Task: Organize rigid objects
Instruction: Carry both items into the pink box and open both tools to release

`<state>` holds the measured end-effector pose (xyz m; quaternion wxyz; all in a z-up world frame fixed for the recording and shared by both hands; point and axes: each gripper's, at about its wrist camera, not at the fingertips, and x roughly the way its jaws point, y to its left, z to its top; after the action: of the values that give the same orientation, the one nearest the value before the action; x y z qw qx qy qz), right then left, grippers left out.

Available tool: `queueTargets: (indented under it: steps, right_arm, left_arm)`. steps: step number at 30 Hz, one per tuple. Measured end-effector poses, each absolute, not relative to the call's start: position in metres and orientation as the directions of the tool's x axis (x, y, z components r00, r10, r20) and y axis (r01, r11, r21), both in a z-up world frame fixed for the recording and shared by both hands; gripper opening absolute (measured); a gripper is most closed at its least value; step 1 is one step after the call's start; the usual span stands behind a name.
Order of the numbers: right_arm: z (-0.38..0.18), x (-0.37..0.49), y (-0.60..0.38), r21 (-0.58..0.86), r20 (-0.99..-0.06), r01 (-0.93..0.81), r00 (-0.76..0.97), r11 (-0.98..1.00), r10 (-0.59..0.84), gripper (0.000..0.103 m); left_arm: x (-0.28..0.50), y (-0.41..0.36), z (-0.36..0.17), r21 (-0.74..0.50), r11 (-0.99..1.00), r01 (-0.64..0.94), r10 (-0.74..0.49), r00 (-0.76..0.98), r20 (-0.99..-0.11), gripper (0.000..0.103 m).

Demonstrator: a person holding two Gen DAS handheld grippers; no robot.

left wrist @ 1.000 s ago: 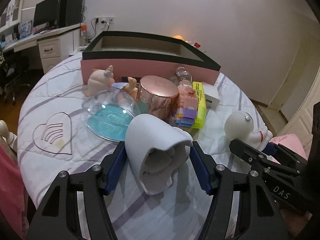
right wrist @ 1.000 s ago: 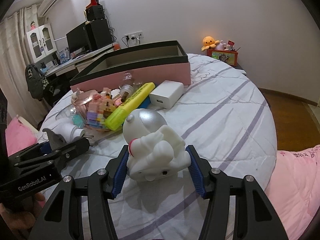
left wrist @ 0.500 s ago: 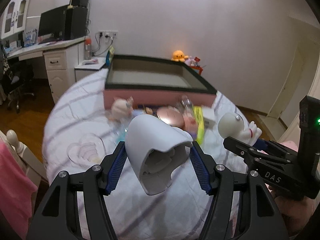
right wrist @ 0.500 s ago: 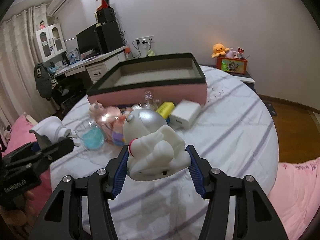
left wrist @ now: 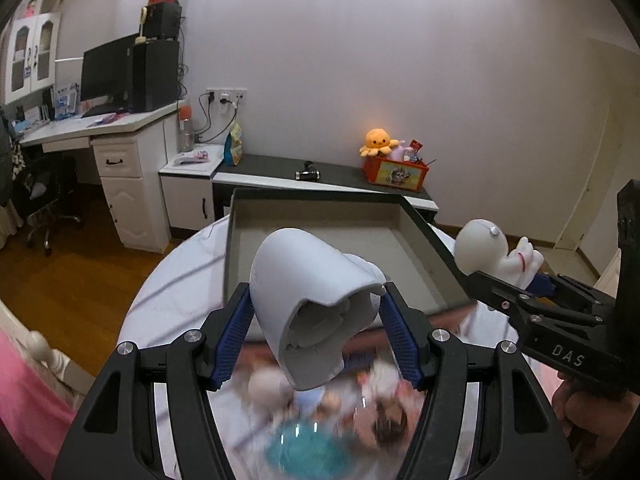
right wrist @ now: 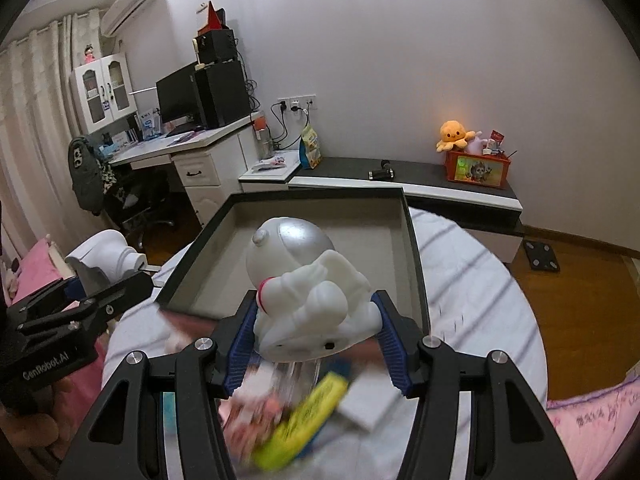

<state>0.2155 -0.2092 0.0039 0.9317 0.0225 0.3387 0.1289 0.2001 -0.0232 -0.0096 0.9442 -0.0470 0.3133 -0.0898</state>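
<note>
Left claw (left wrist: 316, 334) is clamped on a white hollow shell (left wrist: 312, 300), its blue pads (left wrist: 234, 340) pressed to both sides and the jagged open mouth turned toward the camera. Right claw (right wrist: 316, 340) is clamped on a white astronaut figure (right wrist: 308, 296) with a silver helmet, which lies tilted between the blue pads (right wrist: 240, 342). Both claws are held in the air above the near edge of a large box (left wrist: 424, 232) with a dark rim and a bare grey floor; the box stands on a round bed with a white, striped cover (right wrist: 480, 280). Below the claws, just in front of the box, lies a blurred heap of small items: a blue dish (left wrist: 308, 452) under the left claw, a yellow marker (right wrist: 300, 420) and a white block (right wrist: 372, 404) under the right. From the left camera the right claw with the astronaut shows off to the right, near the box's corner. Beyond the bed are a low dark bench (right wrist: 440, 184) carrying an orange plush octopus (right wrist: 454, 134) on a red bin, and a white desk (left wrist: 100, 136) with a monitor.
</note>
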Motion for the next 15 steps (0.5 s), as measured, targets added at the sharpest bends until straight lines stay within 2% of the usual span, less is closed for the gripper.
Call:
queueTargets:
  steps: [6,13,14,15]
  right_arm:
    - [-0.022,0.263,-0.210,0.148,-0.677,-0.233,0.684,0.961,0.271,0.057]
    - [-0.049,0.289,-0.222,0.164,-0.732,-0.241,0.621,0.957,0.281,0.058]
    - [-0.050,0.289,-0.223,0.165,-0.733,-0.244,0.618,0.956,0.285,0.058]
    - [-0.050,0.290,-0.224,0.169,-0.730,-0.245,0.620,0.955,0.289,0.059]
  left_arm:
    - [0.259,-0.036,-0.028,-0.123,0.986,0.113,-0.167,0.739,-0.652,0.065]
    - [0.292,-0.050,-0.055,-0.105,0.992,0.072,-0.126,0.682,-0.720,0.066]
    - [0.294,-0.049,-0.057,-0.105,0.993,0.061,-0.118,0.678,-0.725,0.067]
    - [0.294,-0.049,-0.058,-0.106,0.993,0.056,-0.116,0.679,-0.725,0.072]
